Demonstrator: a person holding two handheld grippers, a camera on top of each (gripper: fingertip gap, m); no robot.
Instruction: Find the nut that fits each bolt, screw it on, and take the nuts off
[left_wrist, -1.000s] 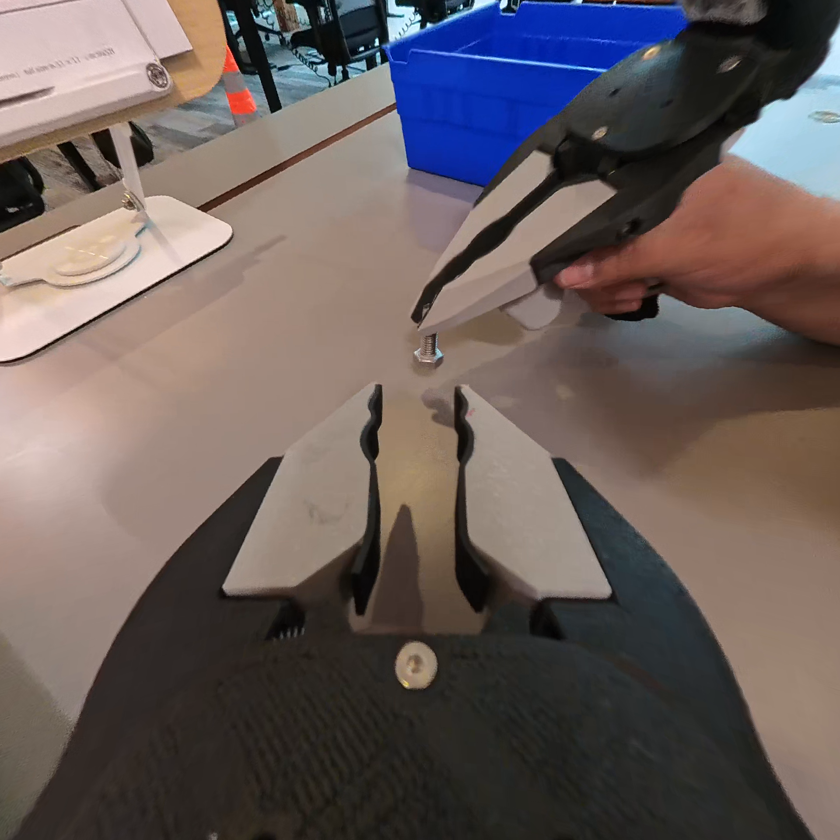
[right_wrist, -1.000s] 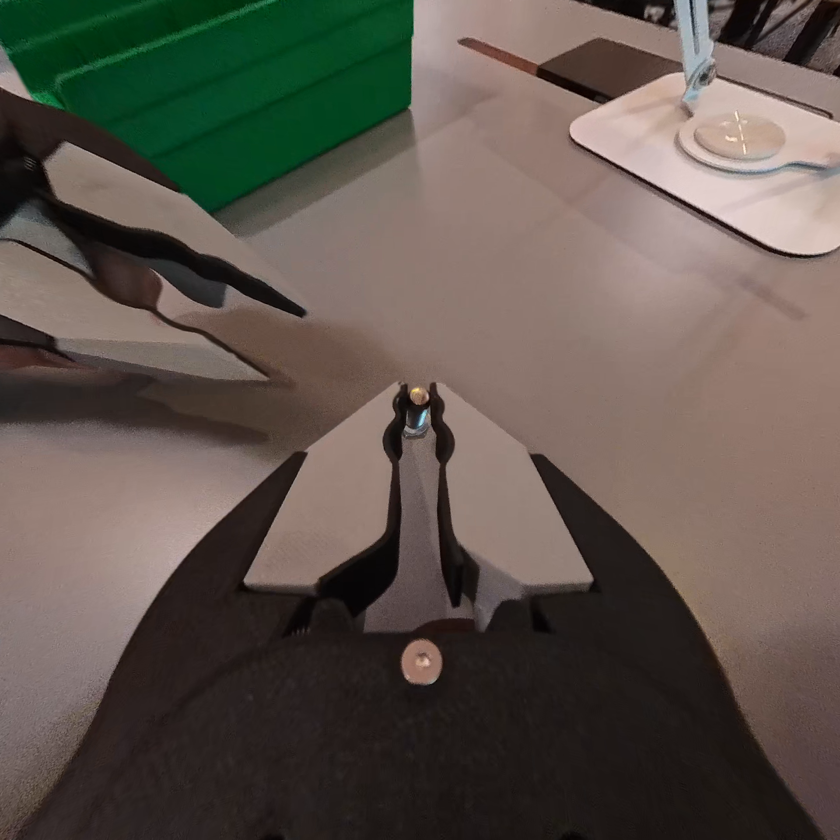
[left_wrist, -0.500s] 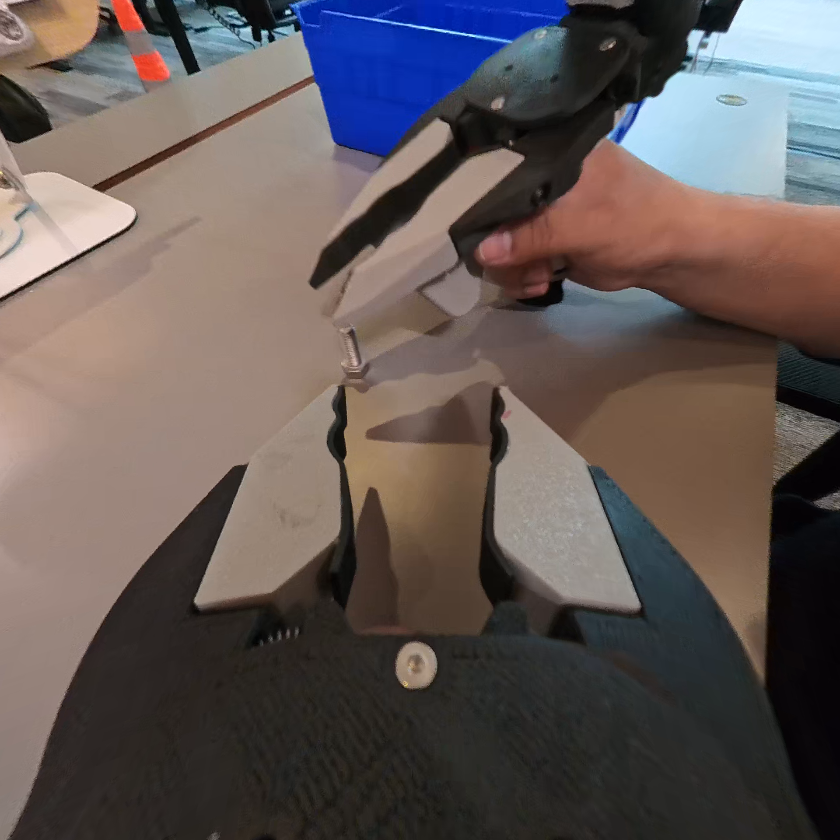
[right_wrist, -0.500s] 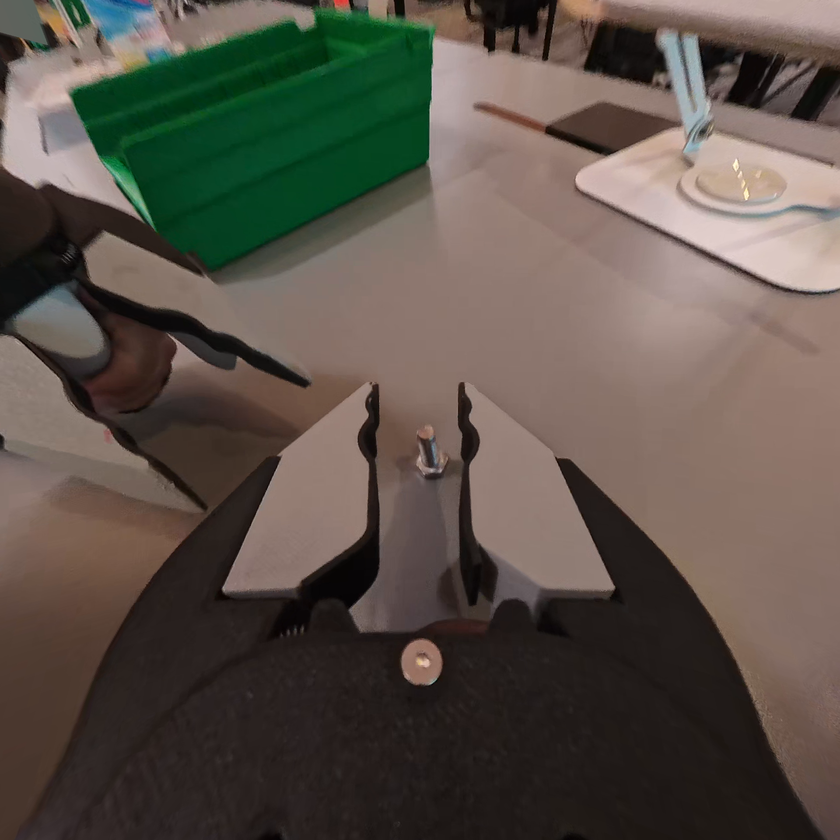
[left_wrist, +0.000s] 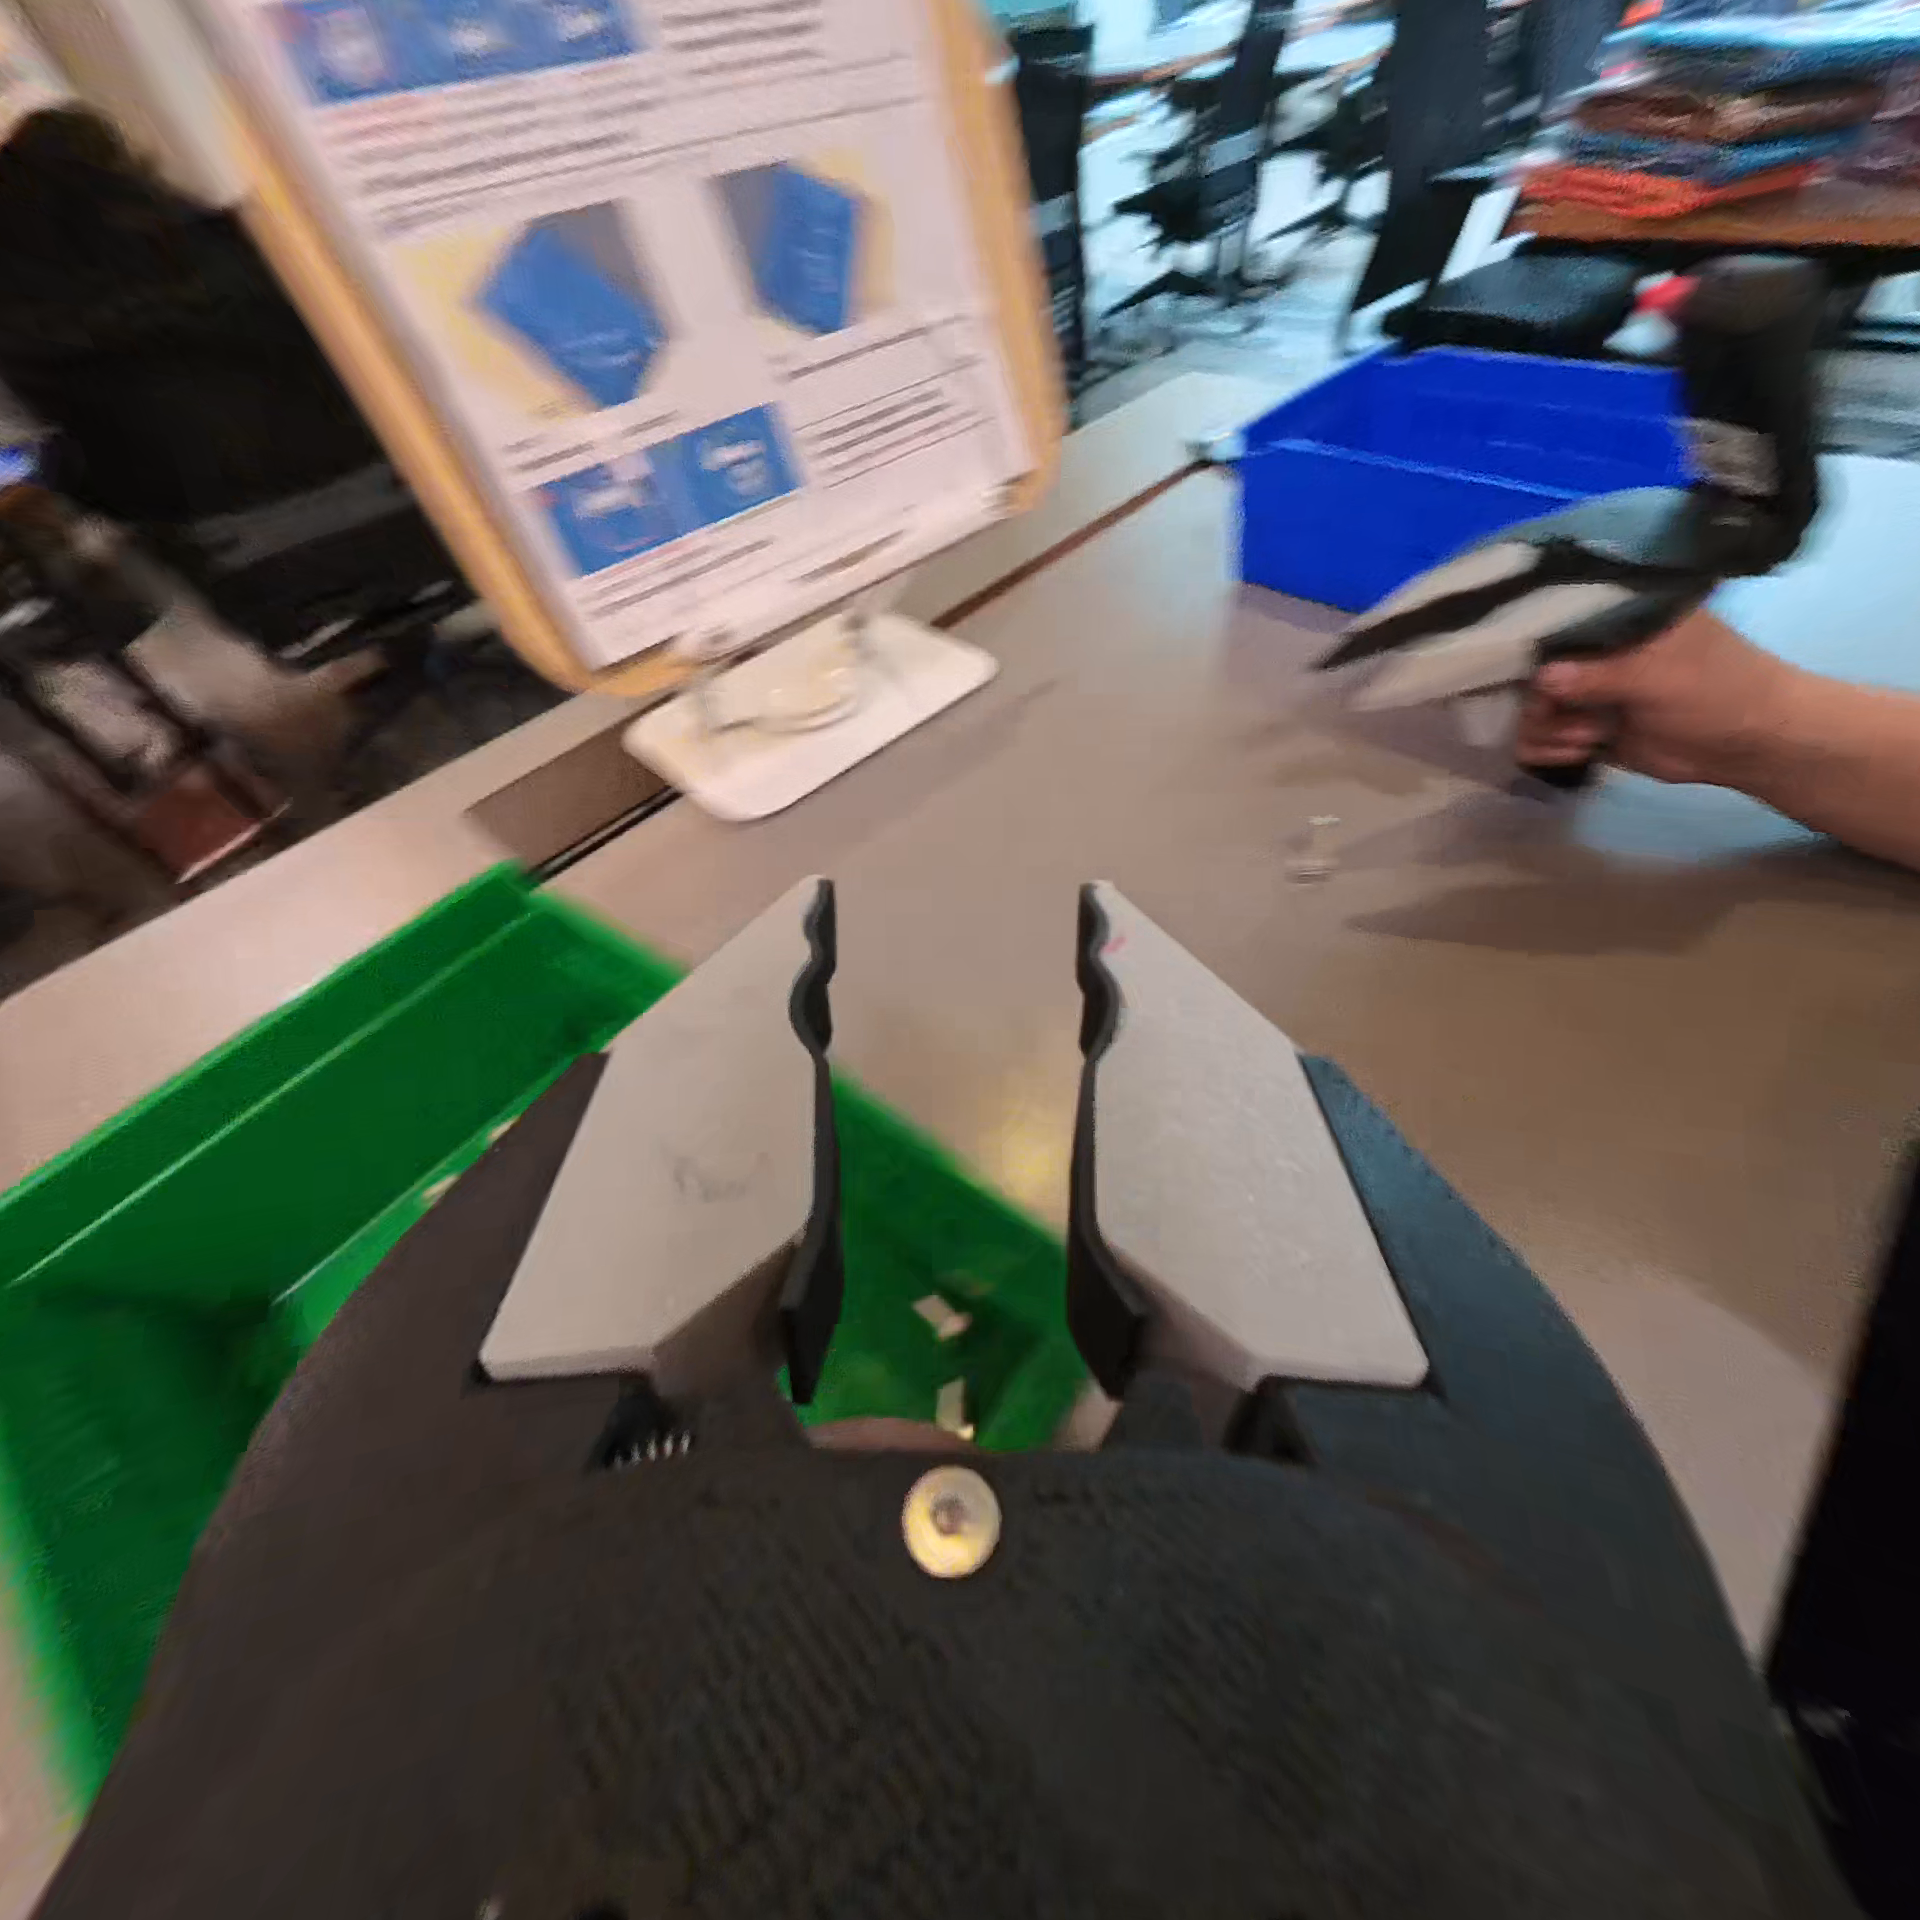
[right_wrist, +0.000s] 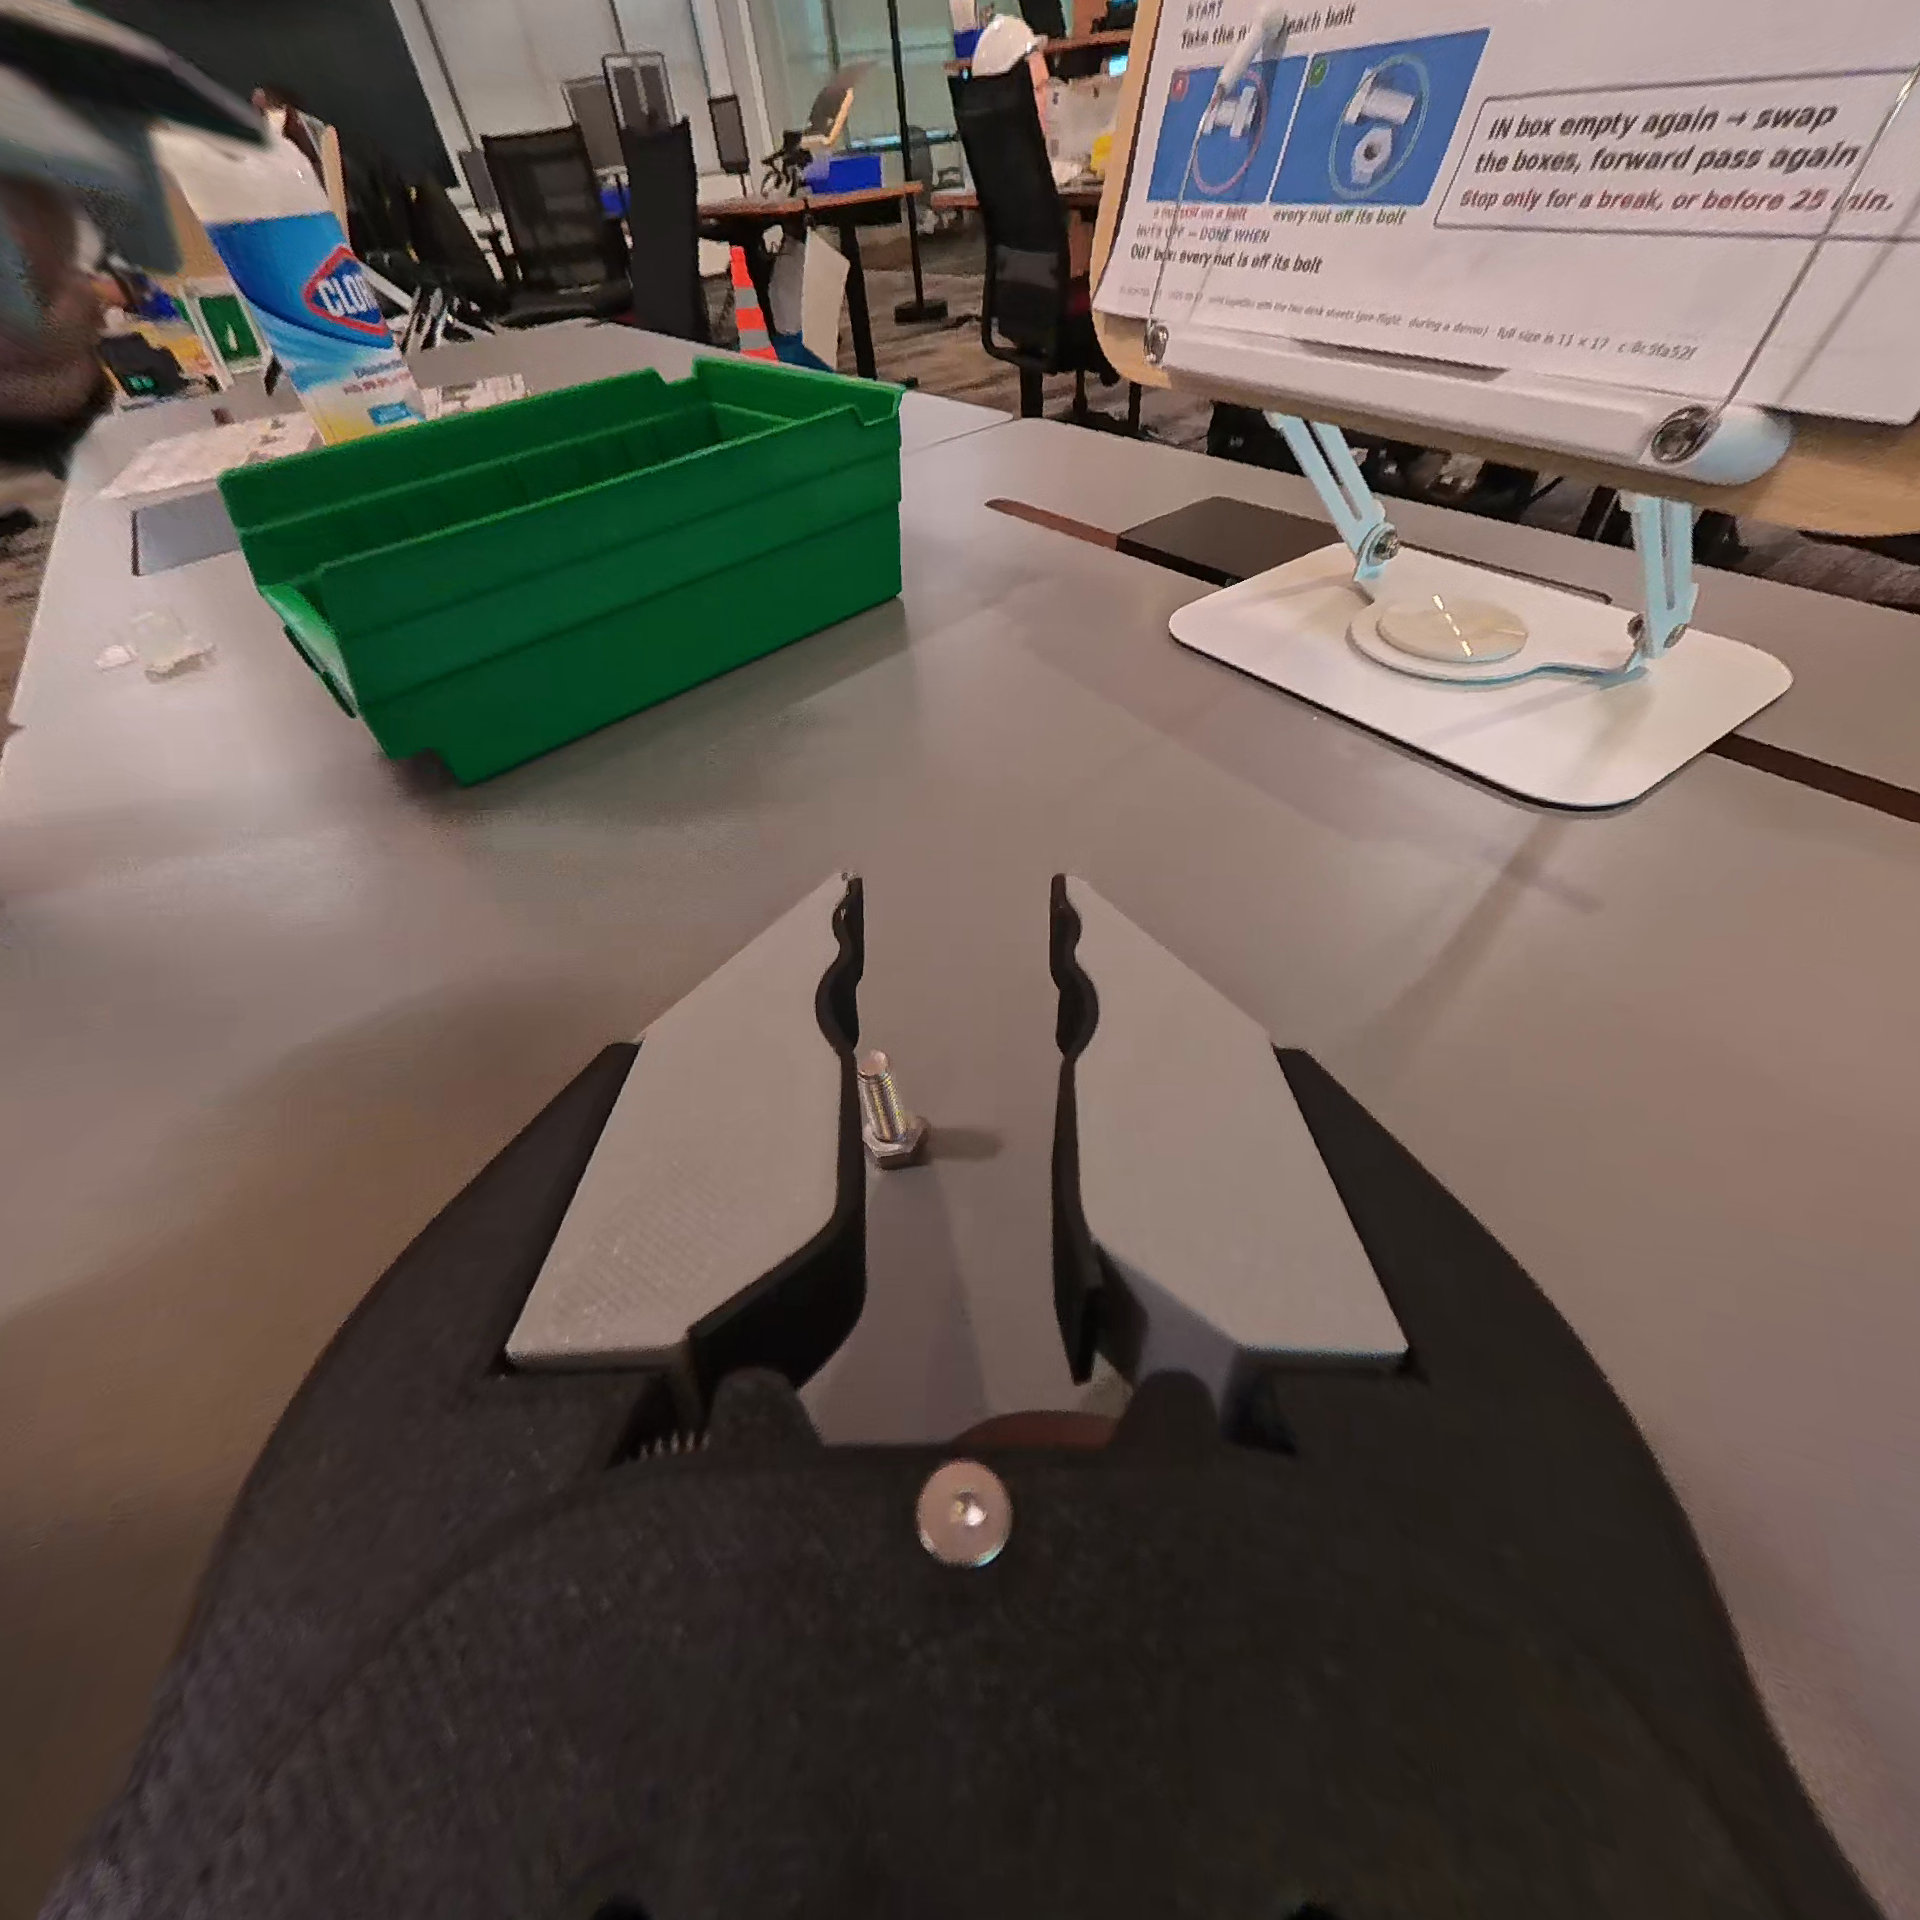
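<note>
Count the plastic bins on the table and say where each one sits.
2. A green bin sits on the left side of the table, under the left gripper. A blue bin sits on the far right, behind the right gripper. Others may lie outside view.

Left gripper (left_wrist: 951, 904), fingers spread wide apart with nothing between them. Below and to the left of the fingers lies a green bin (left_wrist: 260, 1164); small pale pieces, too blurred to identify, show in its interior through the gap at the base of the fingers. Ahead of the fingertips extends the grey table (left_wrist: 1455, 1039). Ahead and to the right, a small metallic bolt (left_wrist: 1311, 847), blurred, rests on the table. Farther right, the right gripper (left_wrist: 1340, 675) is held in a hand (left_wrist: 1652, 717), its fingertips close together; whether they meet is unclear. Beyond it stands a blue bin (left_wrist: 1444, 488). Ahead and left of the fingers, a document stand (left_wrist: 821, 707) carries a printed sheet (left_wrist: 665, 312).
</note>
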